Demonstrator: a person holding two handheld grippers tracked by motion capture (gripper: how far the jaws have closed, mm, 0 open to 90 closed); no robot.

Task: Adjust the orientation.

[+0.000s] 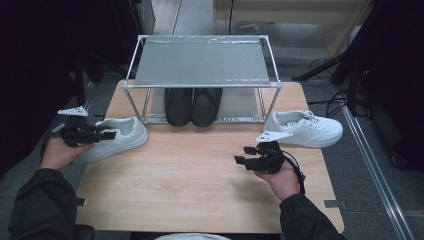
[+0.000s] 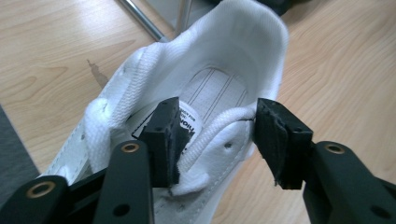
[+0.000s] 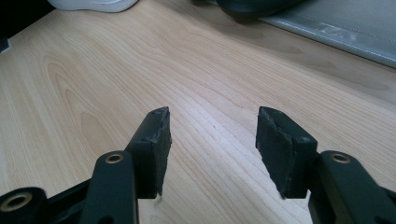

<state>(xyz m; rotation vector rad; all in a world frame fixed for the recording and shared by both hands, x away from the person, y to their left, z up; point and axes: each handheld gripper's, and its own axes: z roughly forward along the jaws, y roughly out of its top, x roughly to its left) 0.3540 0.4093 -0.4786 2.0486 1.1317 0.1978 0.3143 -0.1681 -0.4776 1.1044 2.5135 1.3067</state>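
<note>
Pale wood tabletop (image 1: 200, 165) carries a 2-tier metal shoe rack (image 1: 200, 65) at its far edge, with a pair of black shoes (image 1: 193, 106) side by side on the lower shelf and a dark room behind. On the table's left lies a white sneaker (image 1: 122, 137), its long axis roughly along the table's width, toe toward the rack's left leg and heel toward the person's left hand. The left gripper (image 1: 102, 135) is at that heel end: in the left gripper view its jaws stand well apart and straddle the collar beside the tongue, 1 pad inside the shoe's opening over the insole, the other outside the side wall, with a lace end (image 2: 205, 140) crossing between them. I cannot tell whether the pads already touch the wall, but nothing is clamped yet. A second white sneaker (image 1: 305, 129) sits on the right, just beside the rack's right leg, toe pointing right. The right gripper (image 1: 242, 160) hovers over bare wood, jaws wide and empty, pointing left across the table; that second sneaker lies behind and to its right, near but apart from it. Judging from this, the coming move is for the left jaws to close across the collar wall, which runs lengthwise between them, so the grip direction suits it; the left hand is clearly the nearer 1.
</note>
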